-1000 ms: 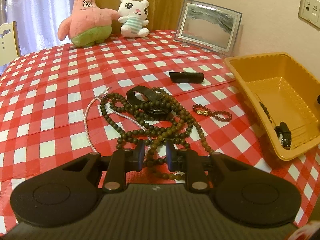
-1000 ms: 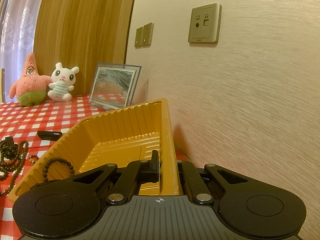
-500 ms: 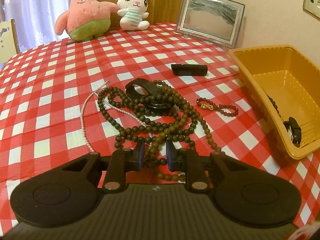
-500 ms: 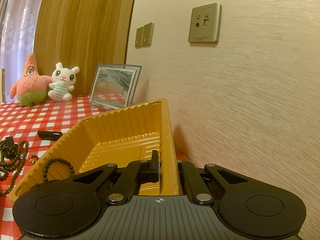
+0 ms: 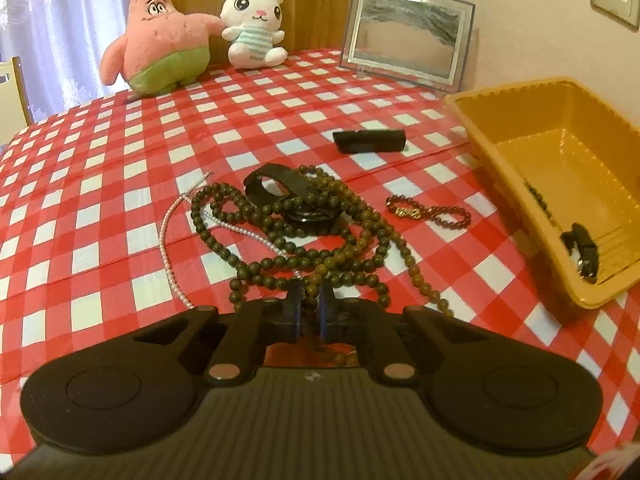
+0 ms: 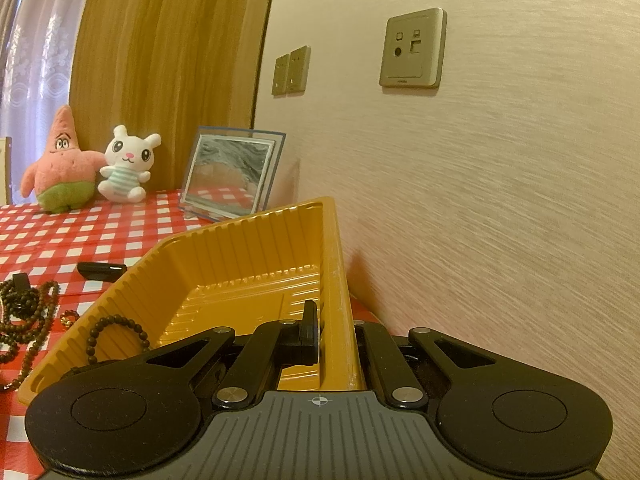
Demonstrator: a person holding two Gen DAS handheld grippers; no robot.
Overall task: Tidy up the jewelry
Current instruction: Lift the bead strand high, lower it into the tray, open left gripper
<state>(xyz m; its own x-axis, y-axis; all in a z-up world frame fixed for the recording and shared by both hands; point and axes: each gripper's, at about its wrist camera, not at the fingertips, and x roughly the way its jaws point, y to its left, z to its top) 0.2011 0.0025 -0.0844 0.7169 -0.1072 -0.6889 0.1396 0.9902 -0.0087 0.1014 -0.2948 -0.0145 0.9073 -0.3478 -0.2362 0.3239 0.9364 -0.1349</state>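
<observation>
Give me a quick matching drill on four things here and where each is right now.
1 brown beads
2 tray
3 black bar
4 pearl strand

a lying alone, far side of the pile
b wall pinched by right gripper
c pinched by left gripper
d left edge of the pile

Pairs: 1-c, 2-b, 3-a, 4-d

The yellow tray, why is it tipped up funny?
The yellow tray sits askew: the right hand-held gripper is clamped on its near wall. On the tablecloth, the long brown bead necklace lies tangled over a thin pearl strand.
</observation>
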